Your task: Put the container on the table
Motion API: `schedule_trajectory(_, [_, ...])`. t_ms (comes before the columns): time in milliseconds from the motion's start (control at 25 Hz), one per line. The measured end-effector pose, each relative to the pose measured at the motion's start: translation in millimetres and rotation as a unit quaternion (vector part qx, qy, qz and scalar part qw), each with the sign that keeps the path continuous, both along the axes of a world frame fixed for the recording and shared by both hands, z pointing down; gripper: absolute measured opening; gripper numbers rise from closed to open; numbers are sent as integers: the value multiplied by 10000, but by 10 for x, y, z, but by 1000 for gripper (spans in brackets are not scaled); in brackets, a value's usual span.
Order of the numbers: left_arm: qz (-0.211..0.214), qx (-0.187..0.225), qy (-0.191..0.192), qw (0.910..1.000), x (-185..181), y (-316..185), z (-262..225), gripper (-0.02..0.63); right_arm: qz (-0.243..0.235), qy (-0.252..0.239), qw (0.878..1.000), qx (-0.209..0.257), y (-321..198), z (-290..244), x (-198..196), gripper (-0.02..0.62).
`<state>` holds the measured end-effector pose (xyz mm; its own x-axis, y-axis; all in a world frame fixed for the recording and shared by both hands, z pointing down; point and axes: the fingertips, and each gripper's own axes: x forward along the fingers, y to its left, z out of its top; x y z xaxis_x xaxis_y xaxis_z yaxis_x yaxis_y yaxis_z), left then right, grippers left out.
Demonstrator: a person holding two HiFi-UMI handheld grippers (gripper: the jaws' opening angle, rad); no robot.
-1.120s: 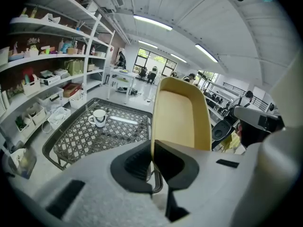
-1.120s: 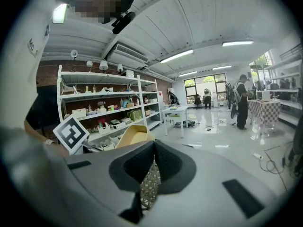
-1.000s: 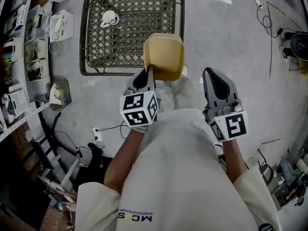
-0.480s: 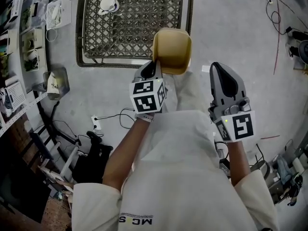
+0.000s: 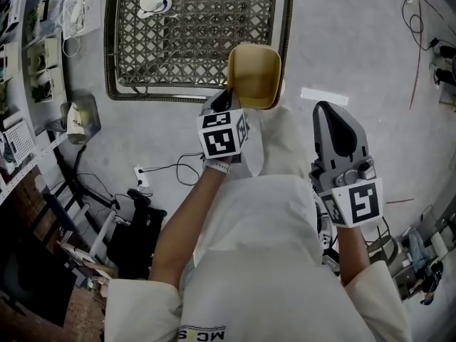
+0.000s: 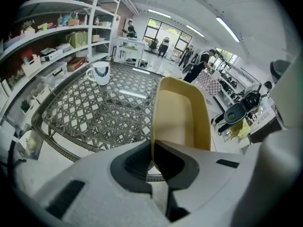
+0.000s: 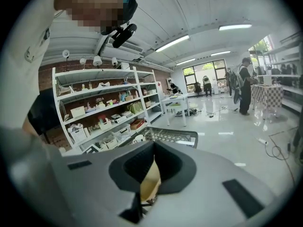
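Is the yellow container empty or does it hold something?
Empty: the container, gripped at its rim by the left tool, shows only bare yellow inside.

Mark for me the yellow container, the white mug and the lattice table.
yellow container (image 5: 255, 73), head view, on its inside surface.
white mug (image 6: 100, 73), left gripper view, on its side wall.
lattice table (image 5: 199, 41), head view, on bare lattice top.

Noting a white mug (image 5: 153, 0) standing upright at the far left. Seeing shelves (image 5: 28, 63) running along the left wall, carrying boxes and small goods. Finding a white power strip (image 5: 141, 178) lying on the grey floor (image 5: 356, 41) at the near left, and a white tape strip (image 5: 320, 95) lying further right. Spotting people (image 7: 244, 85) standing far off.
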<state>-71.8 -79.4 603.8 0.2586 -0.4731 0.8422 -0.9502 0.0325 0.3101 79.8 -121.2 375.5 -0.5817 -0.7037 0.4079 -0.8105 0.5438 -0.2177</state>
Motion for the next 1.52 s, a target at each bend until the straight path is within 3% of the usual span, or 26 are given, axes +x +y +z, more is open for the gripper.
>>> schedule_trajectory(920, [14,-980,-142,9951,77,129,787,34,178,-235,9986,-433,-60,479,142,20])
schedule_trajectory(1200, [-23,-893,-125,9959,39,117,791,35,158,-220,9986,-459,-56,510,127,20])
schedule_trajectory(1520, [-102,-469,-103,9988,-47,68,536,35,161,-203,9992,-316,-36,415,35,19])
